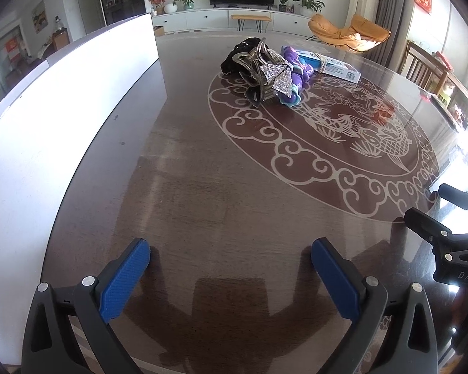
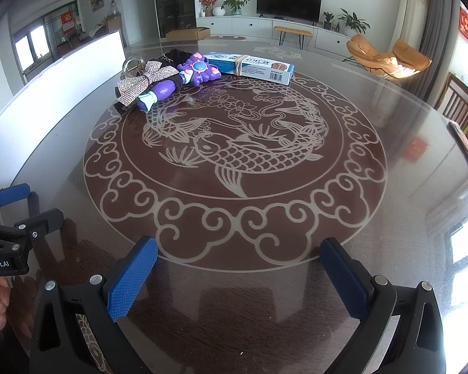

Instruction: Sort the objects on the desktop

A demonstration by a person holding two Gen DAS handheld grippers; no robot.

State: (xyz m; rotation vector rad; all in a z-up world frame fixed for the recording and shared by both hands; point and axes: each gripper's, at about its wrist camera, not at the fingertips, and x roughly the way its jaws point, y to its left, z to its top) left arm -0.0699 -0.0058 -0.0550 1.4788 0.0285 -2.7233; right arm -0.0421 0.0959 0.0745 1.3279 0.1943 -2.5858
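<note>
A pile of objects lies at the far side of the round glass table (image 2: 390, 143): a rhinestone bow hair clip (image 2: 142, 81), a purple toy (image 2: 192, 71), a black item (image 2: 174, 54) and a blue-white box with a rubber band (image 2: 252, 65). In the left wrist view I see the bow clip (image 1: 276, 74), the purple toy (image 1: 298, 68) and the box (image 1: 330, 64). My left gripper (image 1: 231, 252) is open and empty above the near table edge. My right gripper (image 2: 238, 249) is open and empty, also near the front, far from the pile.
A long white box (image 1: 46, 118) stands along the table's left side; it also shows in the right wrist view (image 2: 62, 84). The right gripper shows at the right edge of the left wrist view (image 1: 436, 218). Wooden chairs (image 2: 461, 106) stand to the right.
</note>
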